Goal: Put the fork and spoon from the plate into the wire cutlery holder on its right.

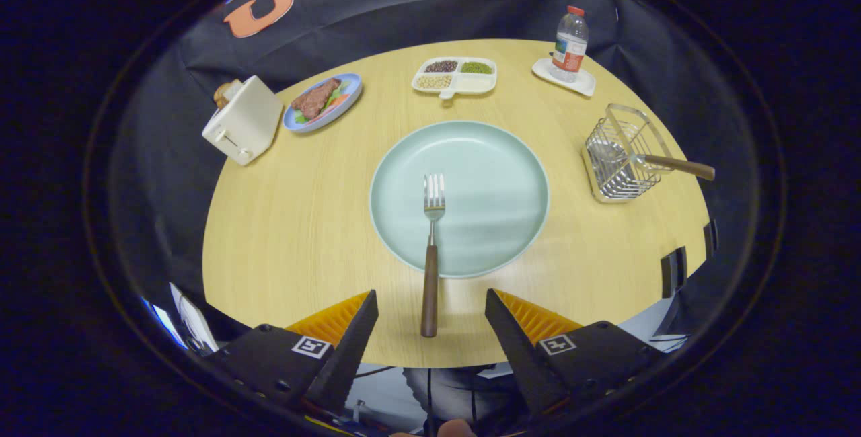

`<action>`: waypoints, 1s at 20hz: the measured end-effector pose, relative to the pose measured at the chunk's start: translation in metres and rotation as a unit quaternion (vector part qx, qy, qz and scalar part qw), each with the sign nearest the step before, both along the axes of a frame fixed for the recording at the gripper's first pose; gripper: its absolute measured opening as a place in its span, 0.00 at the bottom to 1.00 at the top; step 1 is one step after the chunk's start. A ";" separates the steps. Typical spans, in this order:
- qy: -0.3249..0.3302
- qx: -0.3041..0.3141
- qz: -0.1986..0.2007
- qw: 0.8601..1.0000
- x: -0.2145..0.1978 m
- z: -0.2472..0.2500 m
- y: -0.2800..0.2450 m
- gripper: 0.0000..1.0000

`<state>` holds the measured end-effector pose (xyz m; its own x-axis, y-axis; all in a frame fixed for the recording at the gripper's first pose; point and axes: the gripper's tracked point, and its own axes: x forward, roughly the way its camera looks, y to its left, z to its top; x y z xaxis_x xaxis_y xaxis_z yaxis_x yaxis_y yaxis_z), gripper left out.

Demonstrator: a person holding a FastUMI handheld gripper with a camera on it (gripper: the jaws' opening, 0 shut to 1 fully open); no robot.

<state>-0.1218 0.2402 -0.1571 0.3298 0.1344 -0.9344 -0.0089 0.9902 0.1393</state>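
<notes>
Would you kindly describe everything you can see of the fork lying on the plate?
The fork has a shiny metal head with tines and a slim neck, joined to a dark brown handle that looks like wood. It lies flat, tines pointing away from the gripper, its head resting on the pale green plate. The handle crosses the plate's near rim and ends on the wooden table, between the gripper's open fingers, which do not touch it.

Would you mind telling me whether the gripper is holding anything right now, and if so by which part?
Nothing is held. The gripper is open, its fingers either side of the fork handle's near end without touching it.
</notes>
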 end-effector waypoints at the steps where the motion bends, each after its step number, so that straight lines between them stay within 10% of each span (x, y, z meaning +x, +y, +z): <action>1: 0.002 -0.005 -0.004 1.000 0.002 -0.006 0.000 0.96; 4: 0.025 -0.002 -0.027 0.999 0.004 -0.022 0.002 0.92; 11: 0.052 -0.017 -0.038 0.998 0.008 -0.043 -0.004 0.54; 14: 0.051 -0.025 -0.040 0.998 0.012 -0.047 -0.007 0.20; 20: 0.055 0.001 -0.035 0.998 0.013 -0.042 -0.003 0.01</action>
<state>-0.1090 0.2376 -0.1992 0.2333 0.1158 -0.9655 0.0759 0.9877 0.1368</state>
